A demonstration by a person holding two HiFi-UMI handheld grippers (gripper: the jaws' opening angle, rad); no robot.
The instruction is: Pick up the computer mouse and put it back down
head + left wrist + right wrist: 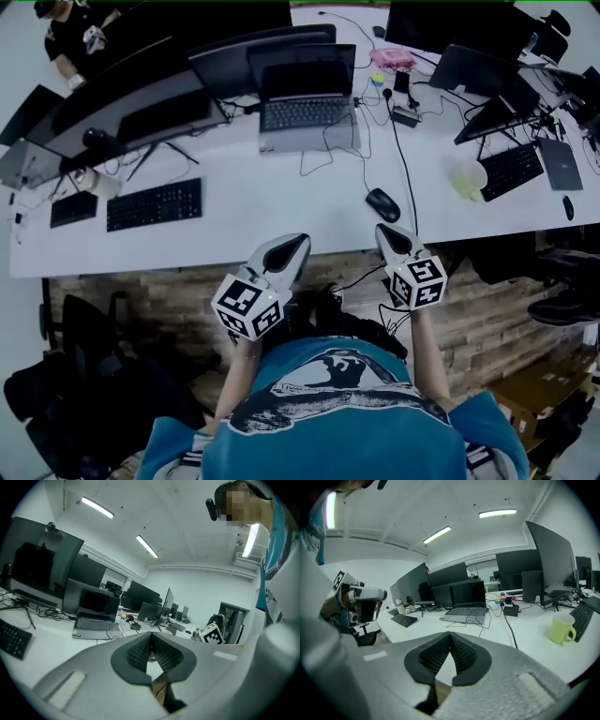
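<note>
Mouse point(382, 204) — black, lying on the white counter point(281, 216) near its front edge, not yet lifted.
Right gripper point(386, 232) — just short of the mouse, jaws closed, empty.
Left gripper point(298, 244) — jaws closed, empty.
Step, as judged: approach. Next move: open the right jaws and straddle the mouse.

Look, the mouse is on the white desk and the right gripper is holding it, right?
No. The mouse is on the white desk, but the right gripper is not holding it: the head view shows it empty, just short of the mouse.
</note>
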